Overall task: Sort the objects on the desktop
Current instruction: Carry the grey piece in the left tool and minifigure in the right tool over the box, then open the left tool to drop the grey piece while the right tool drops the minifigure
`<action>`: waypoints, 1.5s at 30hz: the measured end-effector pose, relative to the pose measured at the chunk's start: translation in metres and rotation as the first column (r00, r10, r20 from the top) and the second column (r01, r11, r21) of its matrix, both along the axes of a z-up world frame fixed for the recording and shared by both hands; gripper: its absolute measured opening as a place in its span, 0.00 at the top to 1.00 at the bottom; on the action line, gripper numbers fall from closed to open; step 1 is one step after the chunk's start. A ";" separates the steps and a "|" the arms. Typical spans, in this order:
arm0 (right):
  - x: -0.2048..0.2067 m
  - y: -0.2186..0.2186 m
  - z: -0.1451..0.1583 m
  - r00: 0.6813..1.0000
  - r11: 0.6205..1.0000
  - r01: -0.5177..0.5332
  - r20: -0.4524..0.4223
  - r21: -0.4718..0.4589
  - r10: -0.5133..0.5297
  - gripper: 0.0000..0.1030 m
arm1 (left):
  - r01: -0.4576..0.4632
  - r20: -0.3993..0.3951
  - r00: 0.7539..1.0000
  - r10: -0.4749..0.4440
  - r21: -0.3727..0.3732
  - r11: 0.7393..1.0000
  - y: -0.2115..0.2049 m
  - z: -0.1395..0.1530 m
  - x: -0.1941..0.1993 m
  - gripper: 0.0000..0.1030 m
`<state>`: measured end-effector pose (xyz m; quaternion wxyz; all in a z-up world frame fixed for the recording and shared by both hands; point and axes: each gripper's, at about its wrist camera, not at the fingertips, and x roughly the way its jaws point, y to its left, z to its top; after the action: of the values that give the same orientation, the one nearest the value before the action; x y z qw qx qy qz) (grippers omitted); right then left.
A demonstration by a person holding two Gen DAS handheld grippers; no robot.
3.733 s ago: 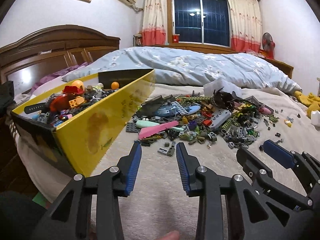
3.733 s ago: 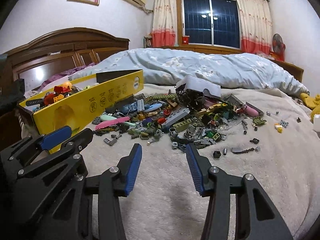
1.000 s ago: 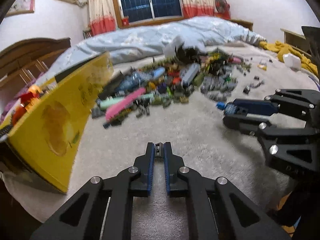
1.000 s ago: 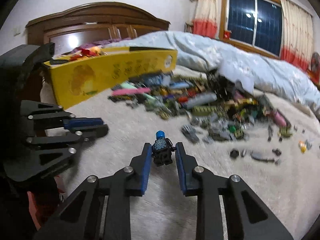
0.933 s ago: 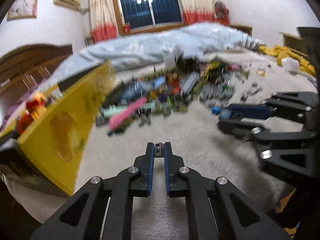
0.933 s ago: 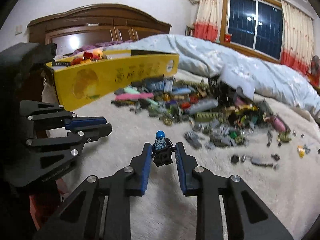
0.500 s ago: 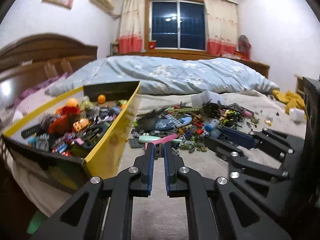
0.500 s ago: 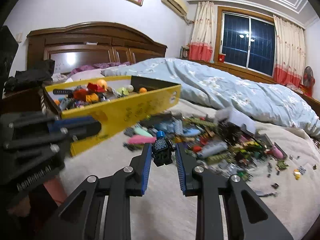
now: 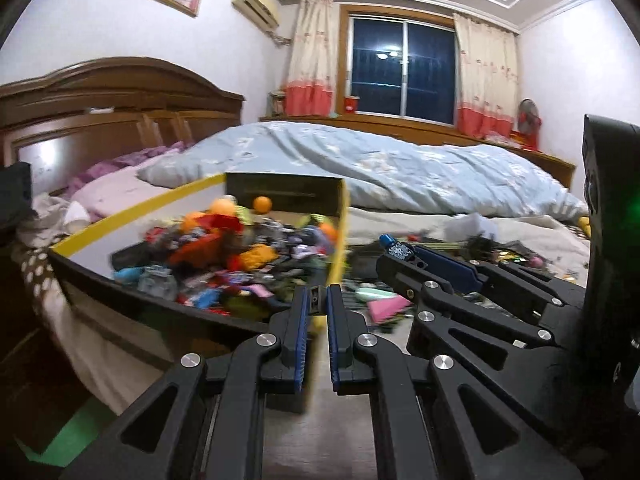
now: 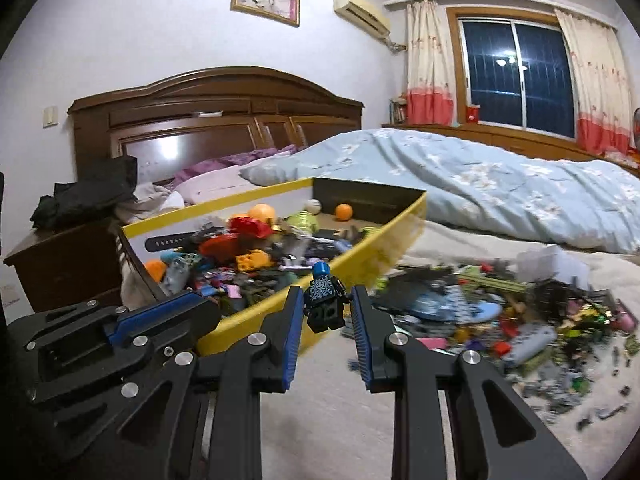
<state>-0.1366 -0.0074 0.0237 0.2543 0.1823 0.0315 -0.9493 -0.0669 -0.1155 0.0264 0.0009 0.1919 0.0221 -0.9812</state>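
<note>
My right gripper (image 10: 325,300) is shut on a small minifigure (image 10: 323,304) with a blue head and dark patterned body, held upright just in front of the yellow box (image 10: 380,248). My left gripper (image 9: 318,292) is shut on a tiny grey piece (image 9: 317,301) at its tips, near the box's corner (image 9: 340,240). The box is full of colourful toy bricks and orange balls. From the left wrist, the right gripper (image 9: 394,258) and the minifigure (image 9: 394,246) show at the right. The left gripper (image 10: 210,312) sits low at the left of the right wrist view.
A pile of loose bricks (image 10: 480,304) is spread on the beige blanket (image 10: 320,420) to the right of the box. A blue quilt (image 10: 500,184) lies behind. The wooden headboard (image 10: 216,112) and a nightstand with dark cloth (image 10: 88,196) stand at the left.
Both grippers have risen and swung left, from over the brick pile toward the yellow box, whose inside now shows. Each still holds its piece.
</note>
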 end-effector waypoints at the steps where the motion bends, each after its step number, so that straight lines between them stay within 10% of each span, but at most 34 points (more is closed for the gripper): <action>1: -0.002 -0.005 0.000 1.000 1.000 -0.009 0.004 0.002 0.009 0.77 | -0.013 -0.005 1.000 0.013 -0.012 1.000 -0.002 -0.001 0.000 0.93; 17: -0.044 -0.033 -0.005 0.989 0.995 -0.095 0.113 0.000 0.094 0.76 | -0.107 0.001 0.994 0.107 -0.020 0.994 -0.031 0.002 -0.040 0.92; 33: -0.041 -0.049 -0.013 0.979 0.977 -0.202 0.041 0.071 0.199 0.72 | -0.235 0.044 0.970 0.238 -0.077 0.969 -0.040 -0.015 -0.047 0.89; 39: -0.036 -0.046 -0.013 0.984 0.983 -0.177 0.021 0.040 0.177 0.63 | -0.251 0.071 0.965 0.253 -0.030 0.967 -0.047 -0.011 -0.044 0.89; 45: -0.040 -0.031 -0.014 0.996 0.997 -0.074 0.051 0.020 0.073 0.33 | -0.264 0.070 0.961 0.268 -0.055 0.963 -0.039 -0.009 -0.039 0.89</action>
<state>-0.1762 -0.0385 0.0096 0.2876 0.2075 0.0420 -0.9341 -0.1055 -0.1547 0.0173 0.1379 0.2247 0.0254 -0.9643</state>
